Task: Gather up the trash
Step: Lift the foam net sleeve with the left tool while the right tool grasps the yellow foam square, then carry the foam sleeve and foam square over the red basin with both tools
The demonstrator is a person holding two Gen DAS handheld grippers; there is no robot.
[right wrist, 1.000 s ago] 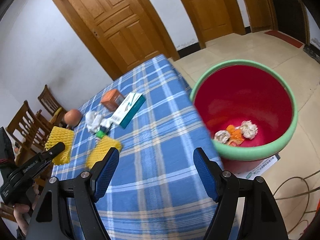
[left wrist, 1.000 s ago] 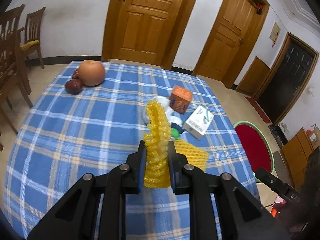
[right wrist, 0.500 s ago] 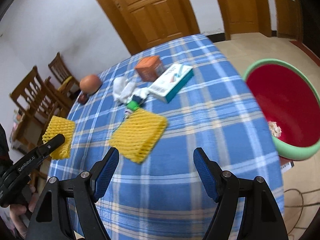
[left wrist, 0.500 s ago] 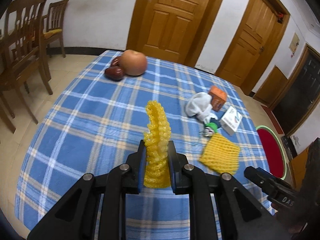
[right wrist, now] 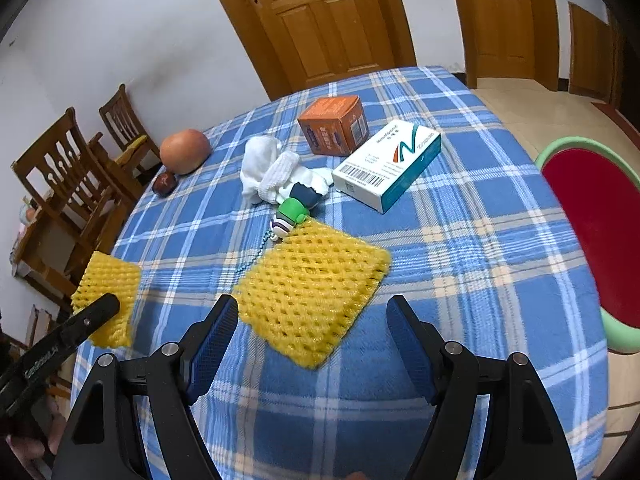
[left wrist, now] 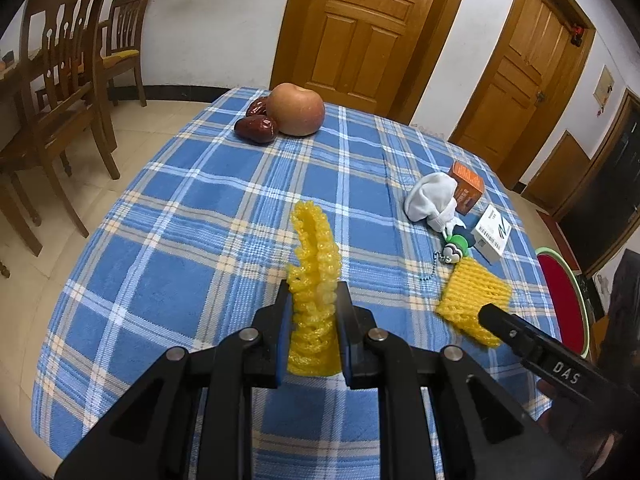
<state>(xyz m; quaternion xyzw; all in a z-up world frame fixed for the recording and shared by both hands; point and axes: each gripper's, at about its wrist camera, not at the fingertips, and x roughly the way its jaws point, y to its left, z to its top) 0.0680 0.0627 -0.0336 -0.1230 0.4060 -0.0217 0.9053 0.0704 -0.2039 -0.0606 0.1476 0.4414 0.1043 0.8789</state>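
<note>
My left gripper (left wrist: 314,312) is shut on a yellow foam fruit net (left wrist: 314,276), held upright above the blue plaid tablecloth (left wrist: 200,208); that net also shows at the left of the right wrist view (right wrist: 108,292). A second yellow foam net (right wrist: 312,292) lies flat on the cloth, and it shows in the left wrist view (left wrist: 472,300). My right gripper (right wrist: 312,324) is open, its jaws wide on either side of this net's near edge. A red bin with a green rim (right wrist: 592,240) stands beside the table on the right.
On the cloth are a white crumpled cloth (right wrist: 268,172), a green toy keychain (right wrist: 292,212), an orange box (right wrist: 336,124), a white and teal box (right wrist: 388,164), an apple (right wrist: 184,152) and red dates (left wrist: 256,128). Wooden chairs (left wrist: 60,92) stand to the left.
The right gripper has swung left from the bin and closed in on the flat net. The left gripper has pulled back toward the left with its net still held.
</note>
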